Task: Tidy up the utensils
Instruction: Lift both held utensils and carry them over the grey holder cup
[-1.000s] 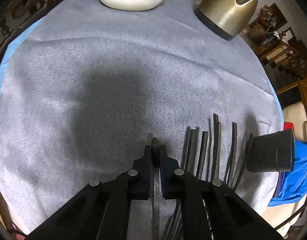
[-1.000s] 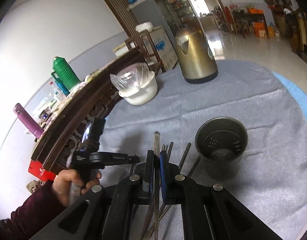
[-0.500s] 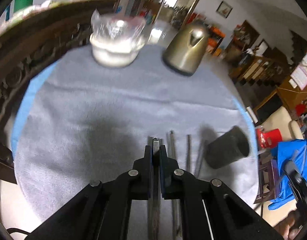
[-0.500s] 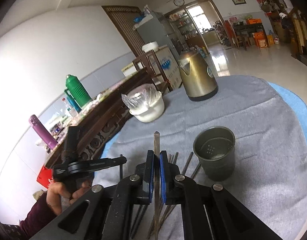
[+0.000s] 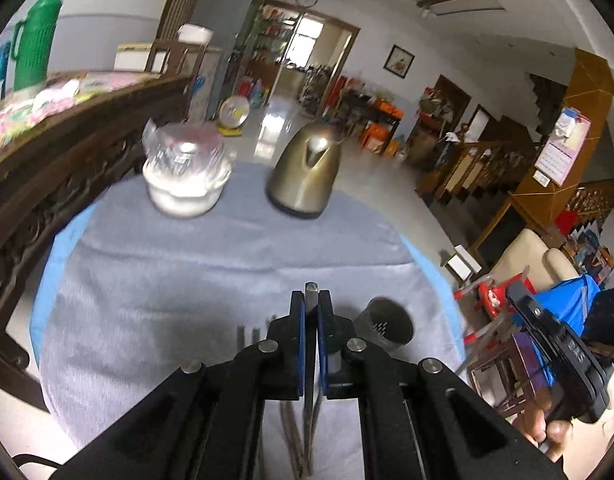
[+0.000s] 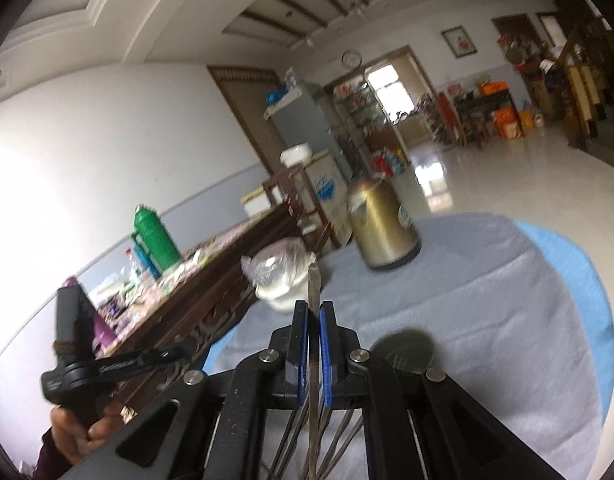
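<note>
My left gripper [image 5: 311, 308] is shut on a flat metal utensil [image 5: 311, 294], held above the grey cloth; its end pokes out past the pads. The dark perforated utensil cup [image 5: 385, 326] stands upright just right of it. Other loose utensils [image 5: 247, 334] lie on the cloth below. My right gripper [image 6: 311, 312] is shut on a thin metal utensil [image 6: 314, 280] that juts forward. The cup [image 6: 403, 350] sits low to its right, half hidden by the gripper body. More utensils [image 6: 291, 440] lie fanned out beneath.
A brass-coloured kettle [image 5: 307, 176] and a white bowl [image 5: 187, 176] covered in plastic wrap stand at the far side of the round table [image 5: 147, 280]. A carved wooden sideboard [image 5: 47, 184] runs along the left. A hand holds the other gripper [image 6: 107, 368] at lower left.
Both grippers have risen and tipped up, so the room now fills the views. The left one has lifted its utensil off the cloth; the cup and the loose utensils look farther away.
</note>
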`<act>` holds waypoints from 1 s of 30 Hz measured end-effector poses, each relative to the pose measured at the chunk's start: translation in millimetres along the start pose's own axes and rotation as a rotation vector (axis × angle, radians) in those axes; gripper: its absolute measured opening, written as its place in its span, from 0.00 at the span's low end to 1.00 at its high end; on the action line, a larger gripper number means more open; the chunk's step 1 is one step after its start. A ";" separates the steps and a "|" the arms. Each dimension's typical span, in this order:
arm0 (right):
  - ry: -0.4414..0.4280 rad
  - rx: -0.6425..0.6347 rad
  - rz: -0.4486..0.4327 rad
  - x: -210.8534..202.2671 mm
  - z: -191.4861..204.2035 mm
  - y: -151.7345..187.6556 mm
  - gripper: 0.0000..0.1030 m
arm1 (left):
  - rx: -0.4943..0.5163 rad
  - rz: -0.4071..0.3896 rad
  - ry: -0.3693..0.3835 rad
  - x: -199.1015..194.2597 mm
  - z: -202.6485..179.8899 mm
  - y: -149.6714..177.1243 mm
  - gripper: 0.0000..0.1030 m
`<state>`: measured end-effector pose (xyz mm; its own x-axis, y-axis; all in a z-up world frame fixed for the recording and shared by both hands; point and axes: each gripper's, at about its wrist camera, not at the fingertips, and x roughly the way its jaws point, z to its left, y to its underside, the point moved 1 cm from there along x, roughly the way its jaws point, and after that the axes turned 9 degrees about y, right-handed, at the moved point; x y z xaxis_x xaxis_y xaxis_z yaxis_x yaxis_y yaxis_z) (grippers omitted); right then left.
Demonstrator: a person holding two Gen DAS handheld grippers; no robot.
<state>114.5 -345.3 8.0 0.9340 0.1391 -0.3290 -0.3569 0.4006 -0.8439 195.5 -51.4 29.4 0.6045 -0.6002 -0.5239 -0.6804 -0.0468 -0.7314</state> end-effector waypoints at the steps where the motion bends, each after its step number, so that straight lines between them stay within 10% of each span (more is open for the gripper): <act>1: 0.005 0.005 -0.013 0.0 -1.8 -5.5 0.06 | 0.006 -0.009 0.006 -0.4 -5.1 -4.4 0.06; 18: 0.277 0.007 -0.392 5.7 -17.0 -72.1 0.06 | 0.083 -0.293 0.101 34.8 -88.7 -78.7 0.06; 30: 0.278 -0.081 -0.155 44.9 -22.0 -41.1 0.08 | 0.080 -0.116 -0.002 95.9 -63.0 -30.8 0.12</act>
<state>170.8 -375.5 18.5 0.9417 -0.1749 -0.2874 -0.2209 0.3230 -0.9202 248.3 -157.8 29.1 0.6782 -0.5926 -0.4345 -0.5704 -0.0517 -0.8198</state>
